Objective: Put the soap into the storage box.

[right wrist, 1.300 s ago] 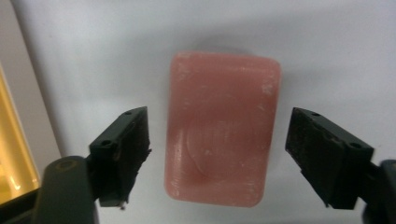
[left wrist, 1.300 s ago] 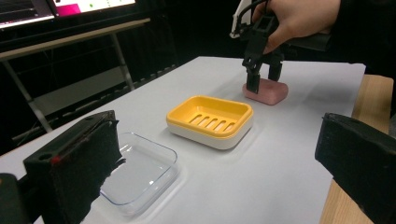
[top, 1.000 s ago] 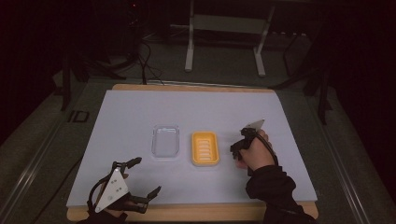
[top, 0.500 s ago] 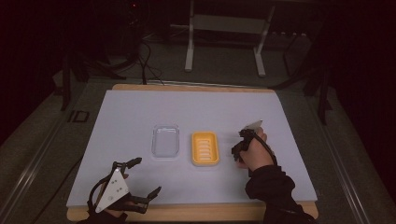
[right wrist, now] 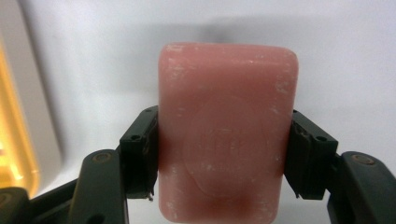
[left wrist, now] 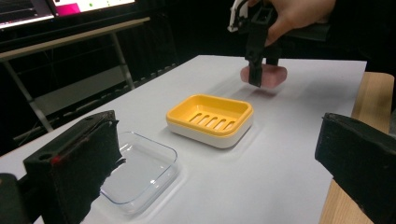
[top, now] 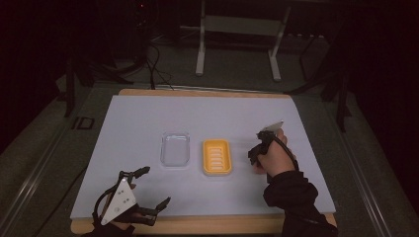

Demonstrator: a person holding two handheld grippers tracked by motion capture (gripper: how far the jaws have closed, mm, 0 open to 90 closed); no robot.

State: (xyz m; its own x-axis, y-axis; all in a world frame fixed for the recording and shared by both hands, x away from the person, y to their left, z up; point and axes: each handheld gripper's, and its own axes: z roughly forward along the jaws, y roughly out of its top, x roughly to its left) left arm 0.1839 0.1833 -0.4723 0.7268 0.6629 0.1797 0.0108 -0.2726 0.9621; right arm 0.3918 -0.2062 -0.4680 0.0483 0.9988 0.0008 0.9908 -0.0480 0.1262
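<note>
right gripper point(right wrist: 224, 154): fingers clamped on both sides of pink soap bar point(right wrist: 227, 130), just right of yellow soap dish point(top: 216, 157) | left gripper point(top: 150, 190): fingers wide apart, empty, near counter point(top: 296, 197) front edge

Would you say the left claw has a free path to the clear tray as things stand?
Probably yes: the left claw is open and holds nothing, and bare table lies between it and the clear tray; the right claw is off beyond the yellow dish.

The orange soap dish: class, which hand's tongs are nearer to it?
Right. The right tongs are just beside the orange soap dish, gripping a pink soap bar; the left tongs sit open, farther off near the table's front edge.
</note>
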